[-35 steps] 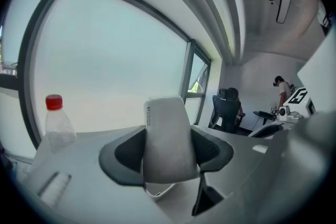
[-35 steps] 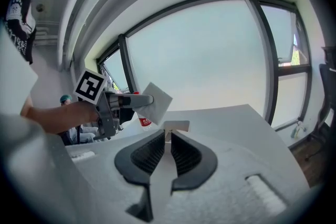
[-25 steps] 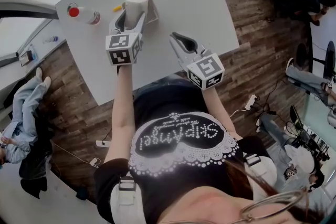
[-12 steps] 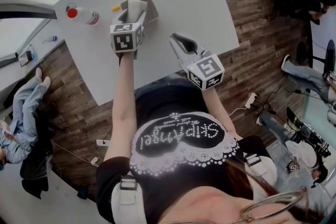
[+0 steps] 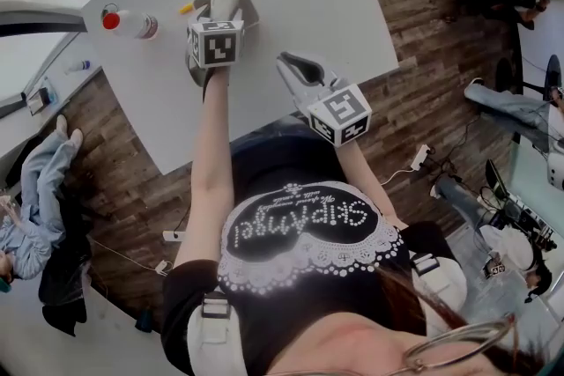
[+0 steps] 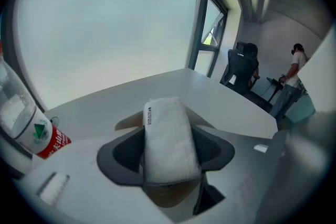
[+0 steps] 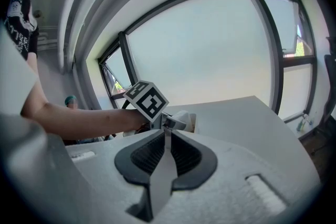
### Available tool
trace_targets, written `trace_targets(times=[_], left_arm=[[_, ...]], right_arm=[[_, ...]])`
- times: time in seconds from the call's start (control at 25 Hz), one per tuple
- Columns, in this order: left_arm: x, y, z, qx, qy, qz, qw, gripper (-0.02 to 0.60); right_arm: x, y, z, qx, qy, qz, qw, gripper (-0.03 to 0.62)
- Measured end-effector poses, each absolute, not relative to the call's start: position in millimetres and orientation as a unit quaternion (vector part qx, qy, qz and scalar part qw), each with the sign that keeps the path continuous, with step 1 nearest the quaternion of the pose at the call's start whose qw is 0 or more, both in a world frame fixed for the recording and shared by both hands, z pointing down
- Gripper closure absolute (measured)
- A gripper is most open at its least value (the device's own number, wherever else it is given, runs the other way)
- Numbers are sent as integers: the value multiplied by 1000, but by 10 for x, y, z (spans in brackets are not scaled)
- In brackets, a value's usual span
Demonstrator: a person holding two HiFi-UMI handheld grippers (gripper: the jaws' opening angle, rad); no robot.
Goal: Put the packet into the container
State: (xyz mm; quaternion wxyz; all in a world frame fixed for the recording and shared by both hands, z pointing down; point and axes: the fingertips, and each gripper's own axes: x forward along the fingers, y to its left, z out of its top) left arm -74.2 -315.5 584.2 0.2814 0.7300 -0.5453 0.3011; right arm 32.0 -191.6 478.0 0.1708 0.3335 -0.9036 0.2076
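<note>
You see a packet of soft, matt white wrapping with a faintly woven texture. The table looks smooth, matt grey; the floor shows wood-grain planks.

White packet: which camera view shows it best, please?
The left gripper view: the white packet fills the middle, between the left gripper's opening jaws. The head view shows only its top over the container; the right gripper view shows a small, far piece.

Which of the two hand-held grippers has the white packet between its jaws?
The left hand-held gripper: its jaws are opening, with the packet between the pads, over the container. The right hand-held gripper is shut and empty.
</note>
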Motion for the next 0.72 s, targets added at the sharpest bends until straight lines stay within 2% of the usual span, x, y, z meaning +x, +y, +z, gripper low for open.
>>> trace_targets(times=[0.72], left_arm=[[-696, -3206, 5920, 732, -538, 318, 271, 281]], right_arm=[[292, -1830, 4790, 325, -907, 207, 172, 557]])
